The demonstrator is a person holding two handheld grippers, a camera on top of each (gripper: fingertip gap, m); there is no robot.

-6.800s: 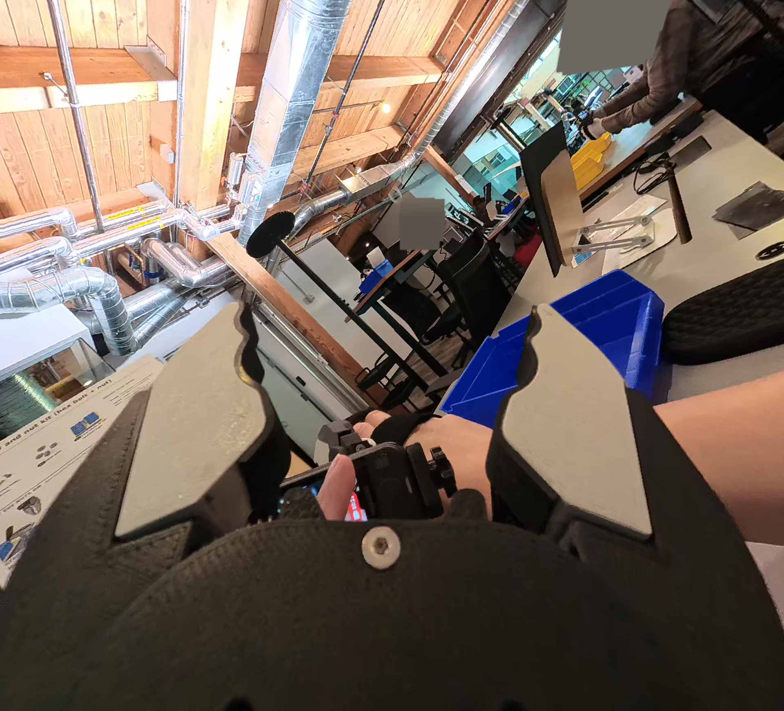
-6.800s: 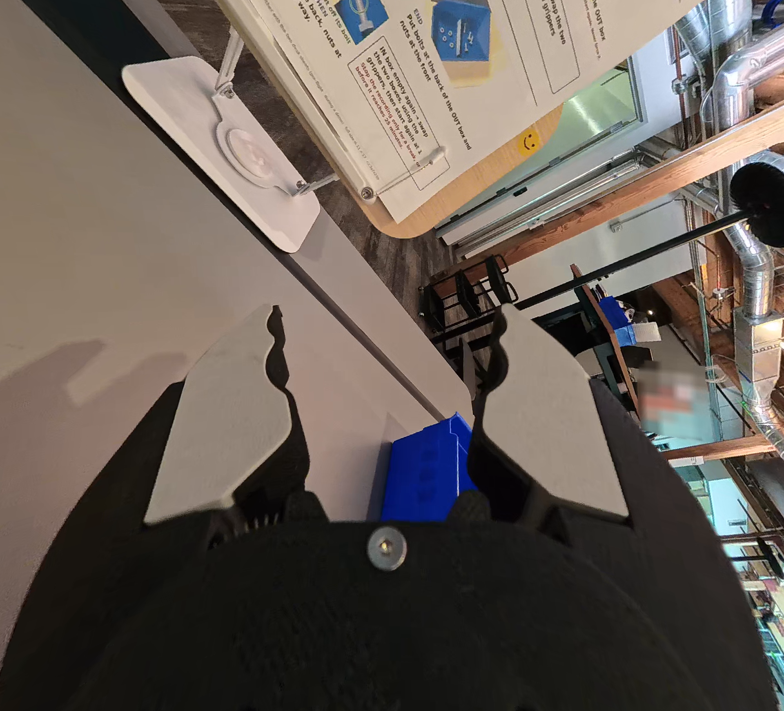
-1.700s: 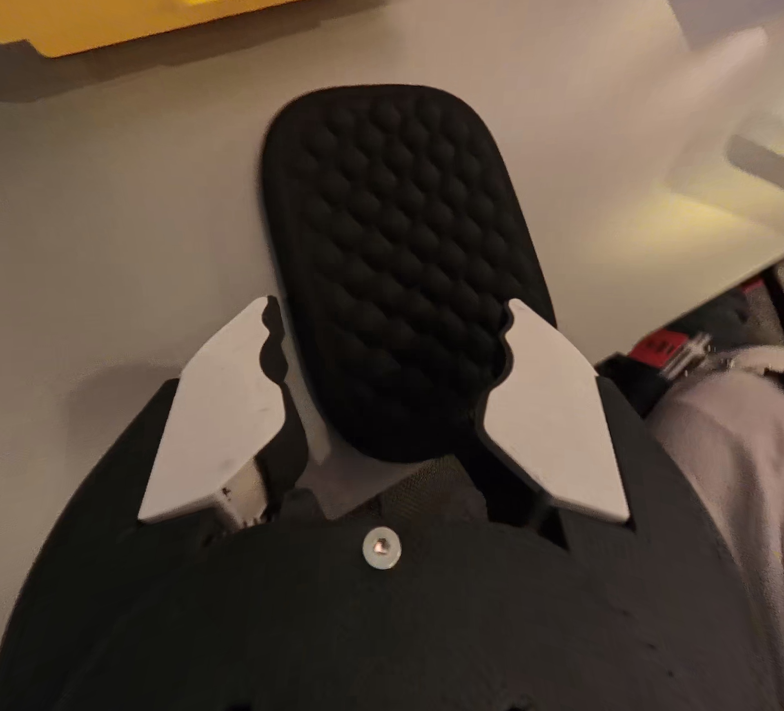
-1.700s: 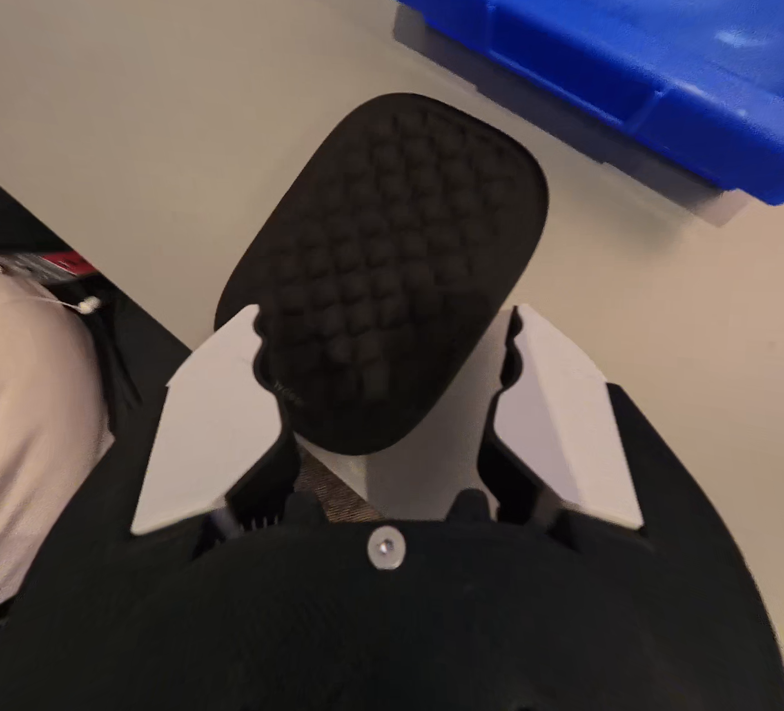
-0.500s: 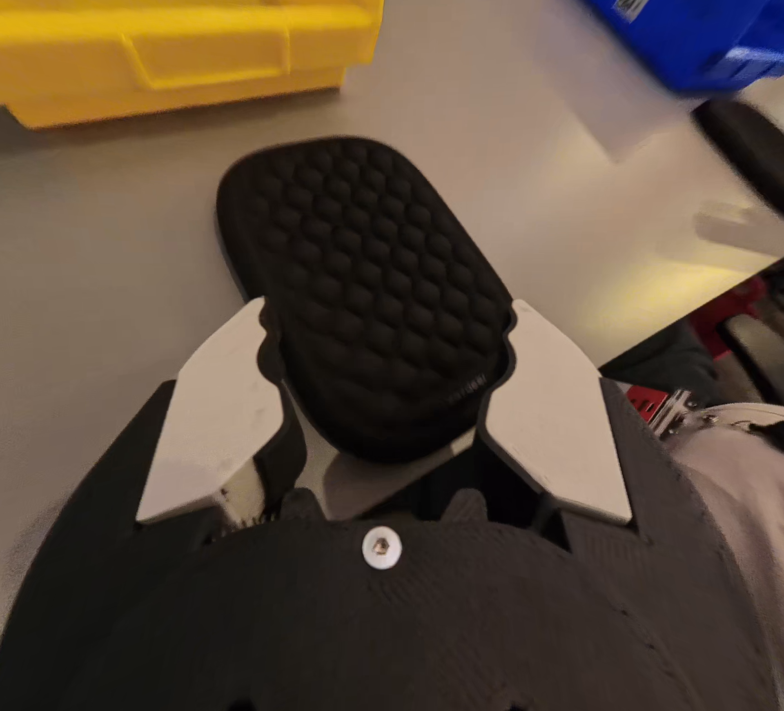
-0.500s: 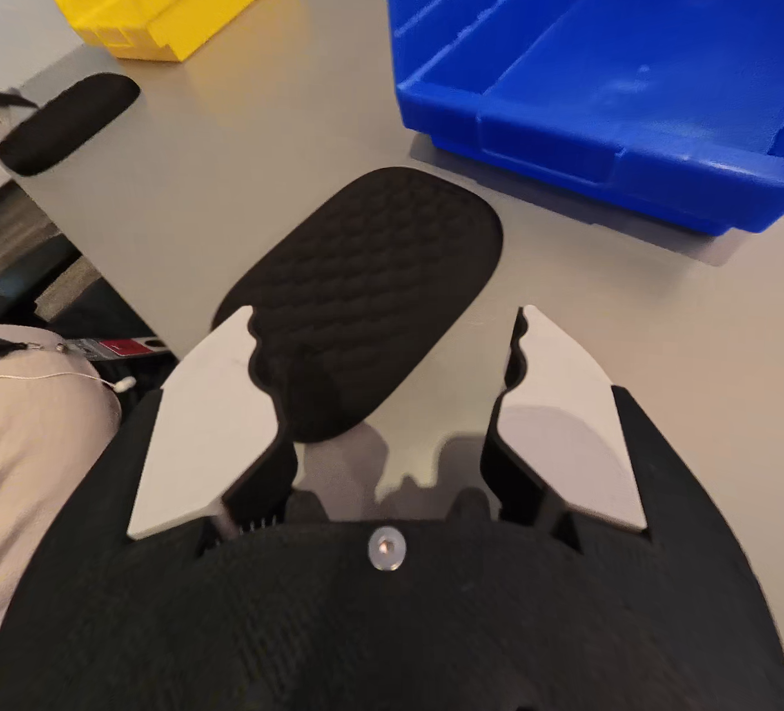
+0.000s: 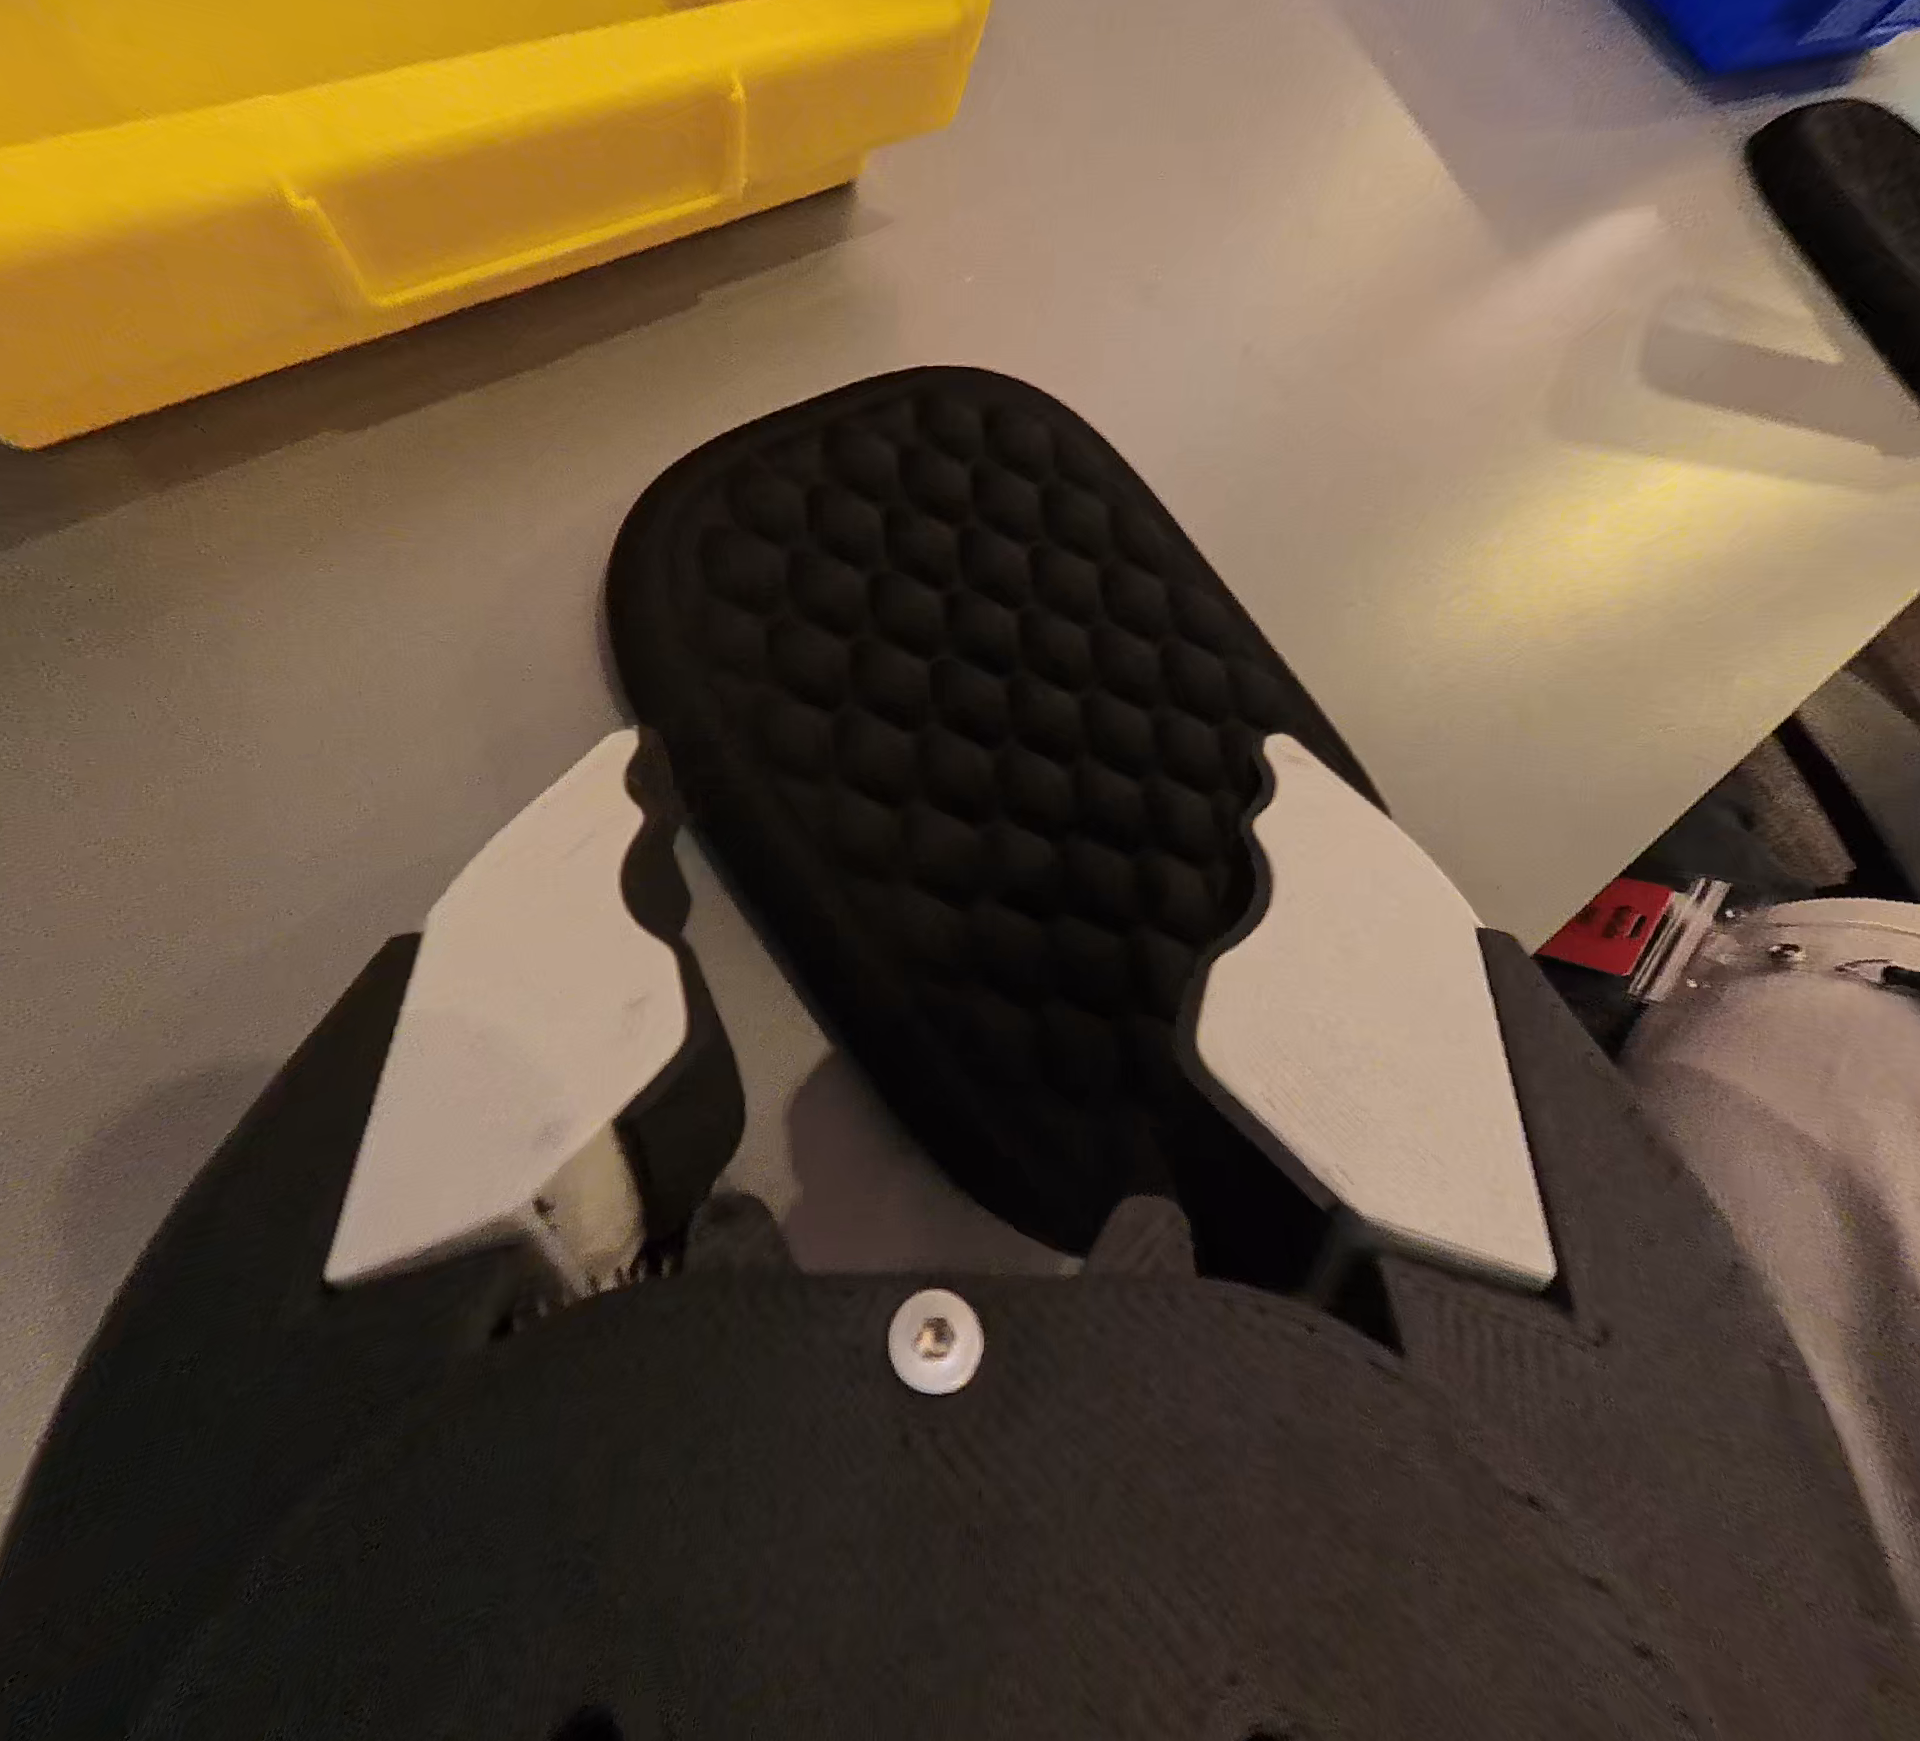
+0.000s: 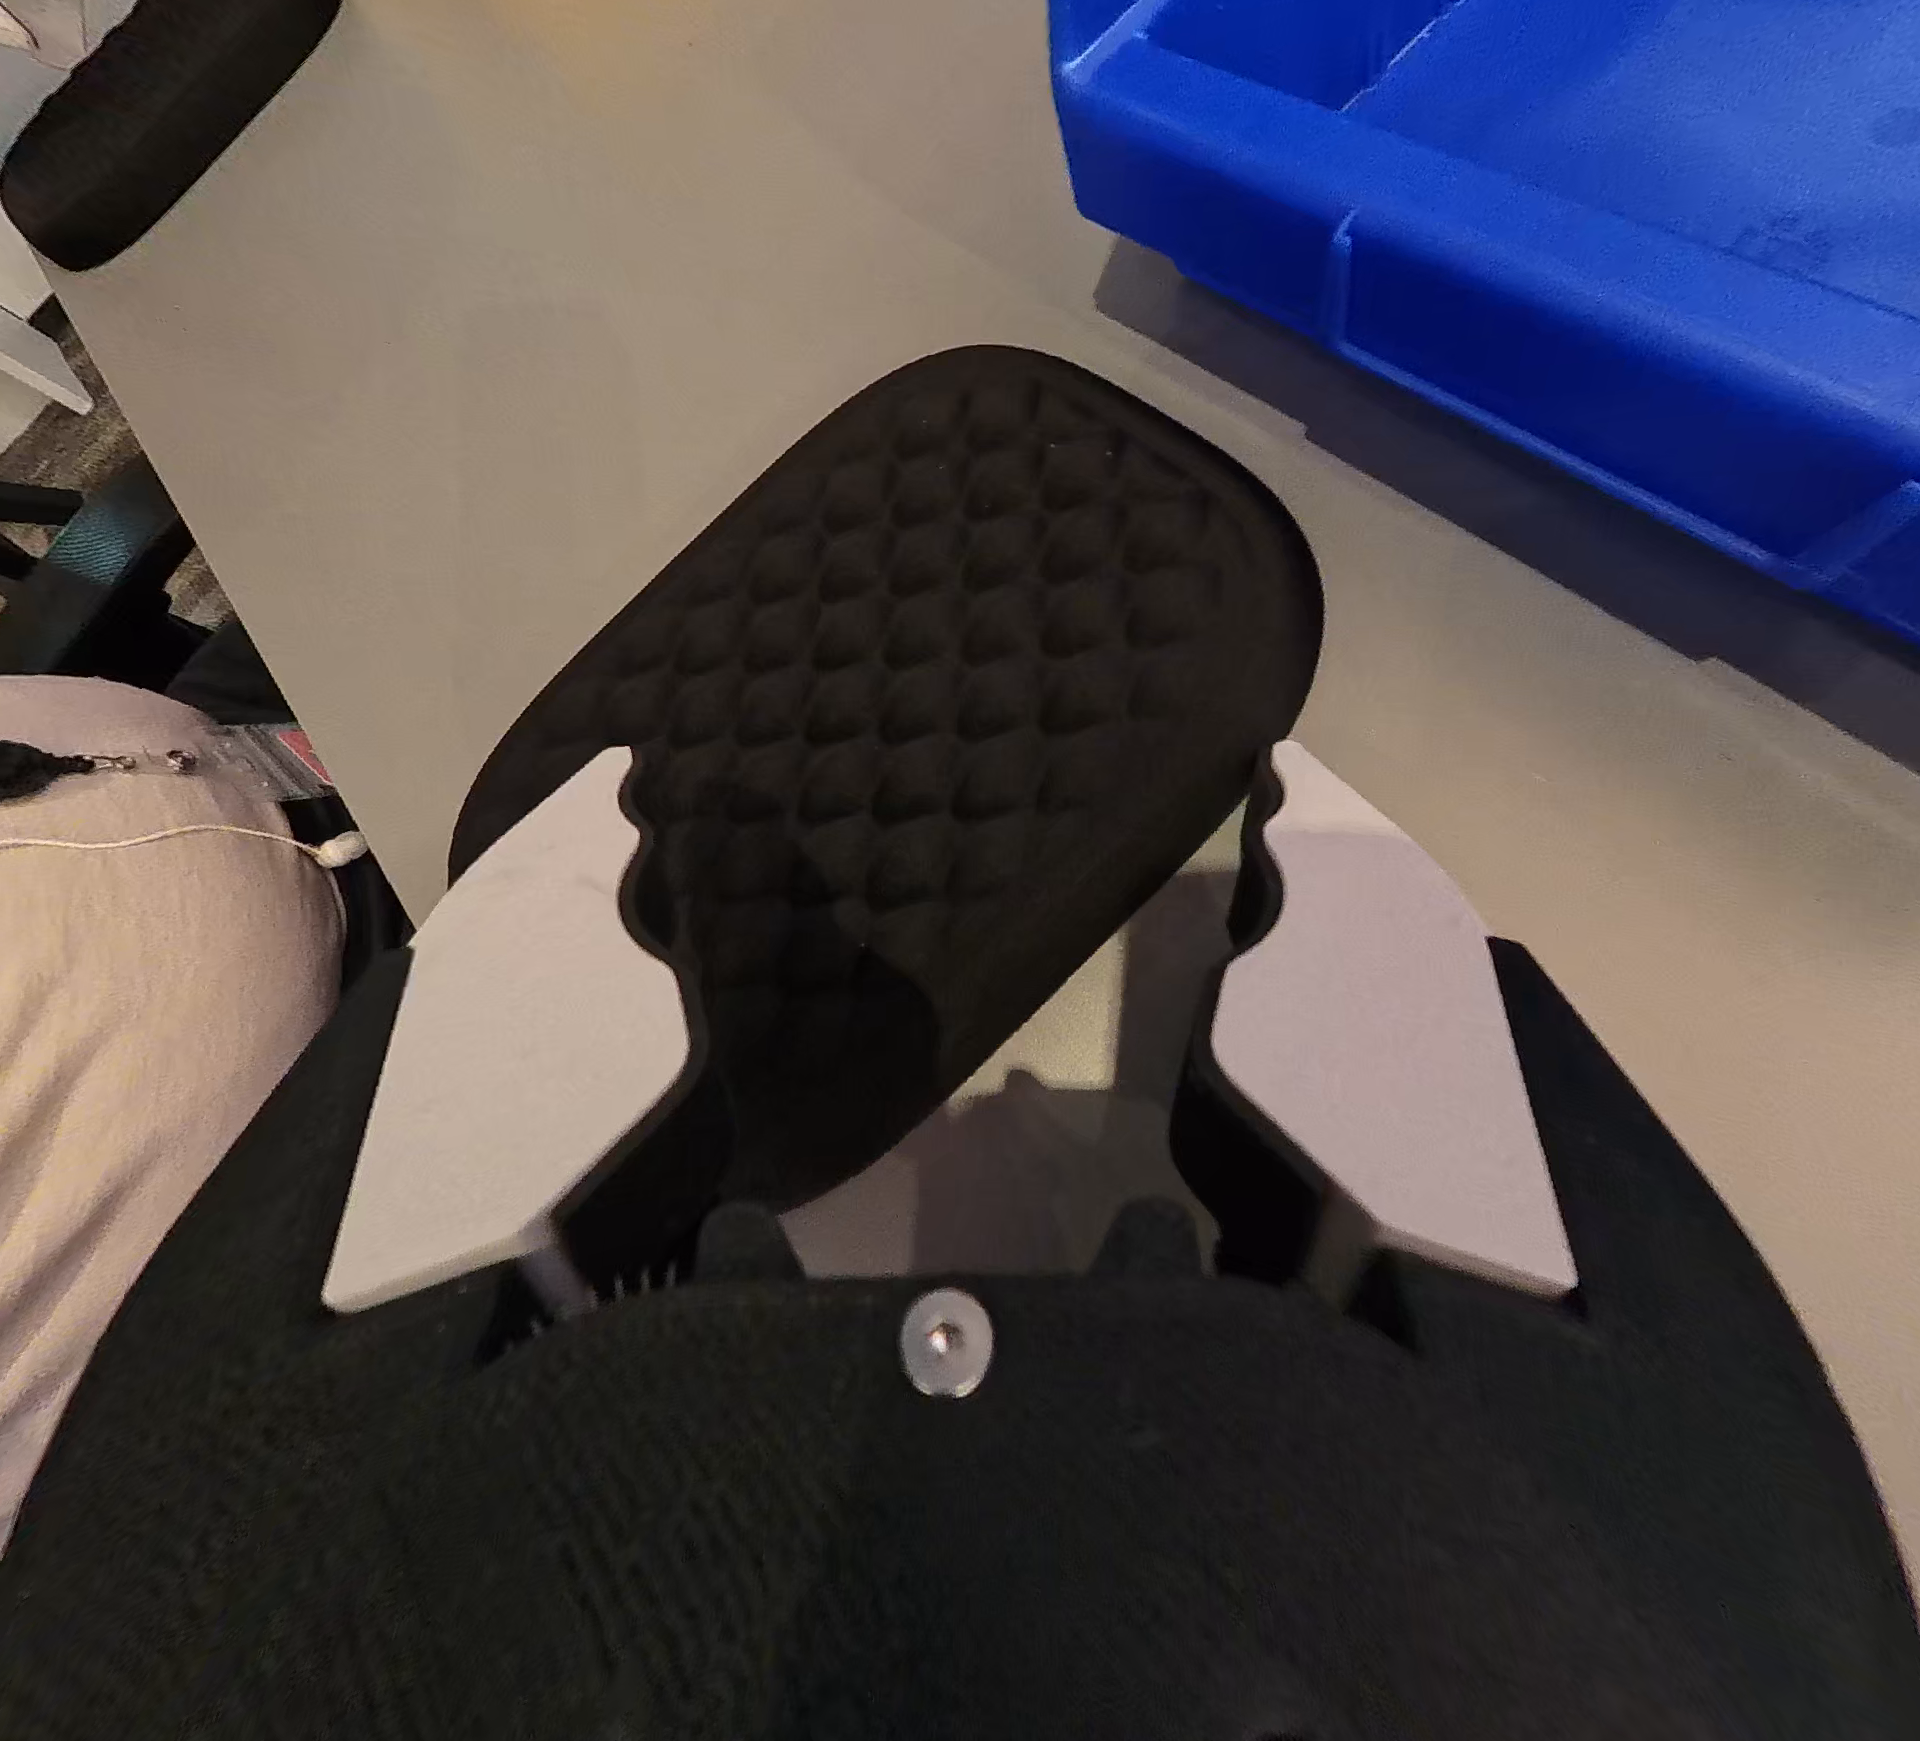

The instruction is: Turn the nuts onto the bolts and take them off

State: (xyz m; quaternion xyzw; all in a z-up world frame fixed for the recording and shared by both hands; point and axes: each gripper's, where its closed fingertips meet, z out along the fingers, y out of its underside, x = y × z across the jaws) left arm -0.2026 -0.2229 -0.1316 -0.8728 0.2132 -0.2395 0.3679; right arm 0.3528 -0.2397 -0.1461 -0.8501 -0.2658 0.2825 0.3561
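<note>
While no nut or bolt is seen in either view, the task is judged not yet begun. Left gripper (image 7: 945,818) is spread and empty, poised over a black hex-textured pad (image 7: 966,704); right gripper (image 8: 951,818) likewise spread, empty, over its own pad (image 8: 935,652). Beyond the left pad a yellow bin (image 7: 468,81) is noted; beyond the right pad, a blue bin (image 8: 1507,133), its visible floor bare. Compared with half a second ago, both views are sharper and both bins appear nearer.
</note>
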